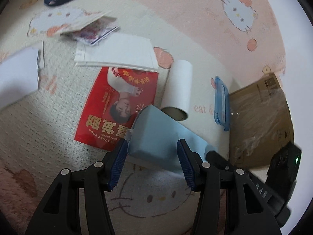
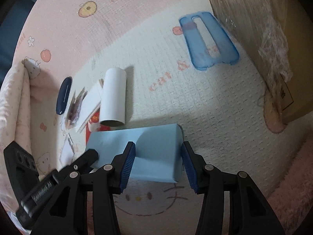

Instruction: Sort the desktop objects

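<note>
Pale blue, the paper-wrapped rectangular packet [image 1: 156, 135] is sitting between the spread fingers of the left gripper [image 1: 152, 164], overlapping a red printed leaflet [image 1: 119, 107] and a white cardboard tube [image 1: 179, 87] on the cartoon-cat blanket [image 1: 58, 137]. From the right wrist, the right gripper [image 2: 158, 166] is standing spread around the packet's [image 2: 154, 148] near end, a translucent blue plastic case [image 2: 209, 39] lying well apart beside a brown cardboard box [image 2: 244, 19].

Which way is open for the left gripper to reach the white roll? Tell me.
Probably none directly: the light blue box fills the left gripper and lies in front of the white roll.
</note>
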Demonstrator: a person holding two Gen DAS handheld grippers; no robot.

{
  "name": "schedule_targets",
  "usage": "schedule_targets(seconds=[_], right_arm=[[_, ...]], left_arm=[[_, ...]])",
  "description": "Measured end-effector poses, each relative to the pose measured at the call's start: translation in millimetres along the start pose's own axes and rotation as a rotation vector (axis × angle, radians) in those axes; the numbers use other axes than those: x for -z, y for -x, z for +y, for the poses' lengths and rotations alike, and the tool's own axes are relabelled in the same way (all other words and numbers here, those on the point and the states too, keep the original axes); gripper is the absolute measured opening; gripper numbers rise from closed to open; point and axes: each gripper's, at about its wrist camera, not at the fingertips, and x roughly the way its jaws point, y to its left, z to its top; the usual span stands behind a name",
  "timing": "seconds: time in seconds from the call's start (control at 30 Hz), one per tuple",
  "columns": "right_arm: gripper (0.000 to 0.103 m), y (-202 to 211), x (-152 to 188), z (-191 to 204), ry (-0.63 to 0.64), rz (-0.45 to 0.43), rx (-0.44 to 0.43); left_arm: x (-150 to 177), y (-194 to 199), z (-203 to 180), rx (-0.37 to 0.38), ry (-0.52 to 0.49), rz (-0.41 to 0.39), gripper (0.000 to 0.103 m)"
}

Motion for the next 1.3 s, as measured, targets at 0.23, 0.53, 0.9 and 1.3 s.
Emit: schedule_targets(seconds=[0.23,0.53,0.9,1.3], right_arm=[[0.054,-2,7,0,0.03,-0.025,-0.013],[0.062,39,16,-8,-0.02,-0.152,-0.109],[0.018,26,-17,-10,-0.011,-0.189,-0.024],[0.018,-4,-13,-12,0.024,-0.076,0.019]], left_arm=[[2,-2,12,0.041,0.068,-0.003,0.057],[24,29,-3,0.011,-0.036,-0.013,0.058],[34,-1,6,-0.094,0.0,0.076,0.019],[30,-8,3,0.021,0.029,0.057,0.01]])
